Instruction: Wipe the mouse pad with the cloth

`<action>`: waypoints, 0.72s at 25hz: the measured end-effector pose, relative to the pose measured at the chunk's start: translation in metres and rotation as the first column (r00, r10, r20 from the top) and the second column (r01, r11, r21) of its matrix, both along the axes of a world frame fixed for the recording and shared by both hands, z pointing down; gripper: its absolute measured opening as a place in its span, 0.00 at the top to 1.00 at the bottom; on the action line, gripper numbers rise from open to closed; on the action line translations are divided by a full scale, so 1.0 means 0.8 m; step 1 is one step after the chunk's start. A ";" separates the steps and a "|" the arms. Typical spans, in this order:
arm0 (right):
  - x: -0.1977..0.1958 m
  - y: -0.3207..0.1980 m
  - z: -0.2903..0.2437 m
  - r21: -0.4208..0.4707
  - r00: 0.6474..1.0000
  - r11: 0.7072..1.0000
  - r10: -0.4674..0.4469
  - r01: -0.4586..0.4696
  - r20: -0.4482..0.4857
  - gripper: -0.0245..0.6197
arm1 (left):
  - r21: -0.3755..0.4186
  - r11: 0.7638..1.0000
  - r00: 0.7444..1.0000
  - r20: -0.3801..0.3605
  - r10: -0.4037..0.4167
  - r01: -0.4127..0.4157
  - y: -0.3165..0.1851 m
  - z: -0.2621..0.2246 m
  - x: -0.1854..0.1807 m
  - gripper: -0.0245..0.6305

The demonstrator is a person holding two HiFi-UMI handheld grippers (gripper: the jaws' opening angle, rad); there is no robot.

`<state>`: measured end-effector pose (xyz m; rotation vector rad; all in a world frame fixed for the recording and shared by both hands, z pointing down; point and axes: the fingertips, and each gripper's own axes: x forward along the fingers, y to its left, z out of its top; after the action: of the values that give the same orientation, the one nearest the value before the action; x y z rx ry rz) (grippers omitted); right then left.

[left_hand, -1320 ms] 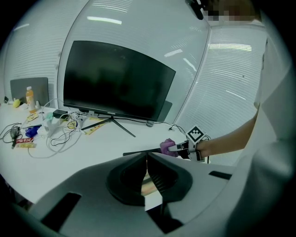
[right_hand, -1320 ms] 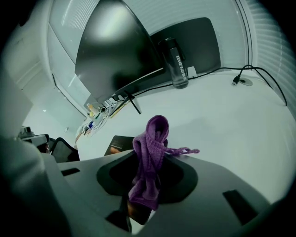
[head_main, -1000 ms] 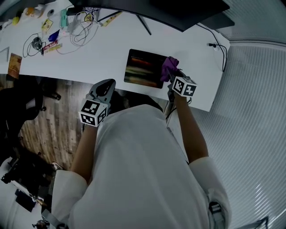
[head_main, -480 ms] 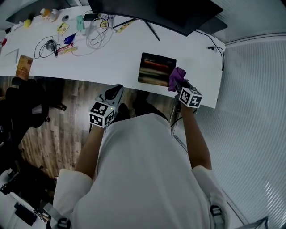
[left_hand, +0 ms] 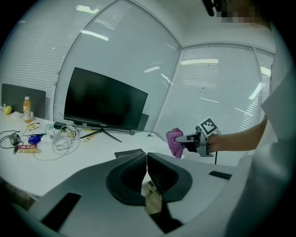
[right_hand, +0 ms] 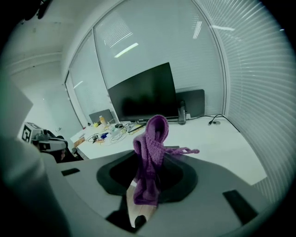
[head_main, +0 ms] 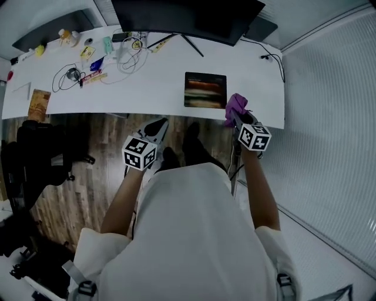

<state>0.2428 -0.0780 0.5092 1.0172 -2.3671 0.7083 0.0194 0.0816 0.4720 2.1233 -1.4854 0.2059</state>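
purple cloth (head_main: pixel 235 106) hanging at the white bench's (head_main: pixel 153 76) near right edge
right gripper (head_main: pixel 237 116) is pinching the cloth just right of the mouse pad (head_main: pixel 205 90); left gripper (head_main: pixel 156 125) is hovering pressed together, empty, off the near edge.

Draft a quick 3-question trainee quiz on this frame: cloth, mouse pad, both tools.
1. True or false: the left tool is shut, with nothing between its jaws.
2. Which one holds the purple cloth? A) the left tool B) the right tool C) neither, it lies loose
3. Fill in the blank: the mouse pad lies on the white desk, in front of the ____.

Key:
1. True. Its jaws meet and it is empty.
2. B. The jaws are clamped on the cloth.
3. Monitor.
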 end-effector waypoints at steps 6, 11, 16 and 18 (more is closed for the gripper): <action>0.035 0.037 -0.039 0.047 1.000 0.999 0.012 -0.013 0.011 0.76 | 0.032 0.999 1.000 -0.013 0.027 -0.027 0.009 -0.026 0.027 0.93; 0.063 0.047 -0.067 0.104 1.000 0.995 0.000 -0.002 0.022 0.76 | 0.072 0.997 1.000 -0.008 0.018 -0.018 0.009 -0.055 0.052 0.93; 0.092 0.054 -0.106 0.161 0.997 0.987 -0.028 0.018 0.066 0.76 | 0.104 0.994 1.000 0.016 -0.016 0.015 0.010 -0.082 0.077 0.93; 0.104 0.055 -0.123 0.182 0.995 0.983 -0.041 0.024 0.087 0.76 | 0.117 0.993 0.999 0.022 -0.035 0.032 0.012 -0.093 0.084 0.93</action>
<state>0.3258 -0.0337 0.4106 1.0373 -2.5582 0.5461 0.0863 0.0912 0.3978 2.1927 -1.5808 0.1359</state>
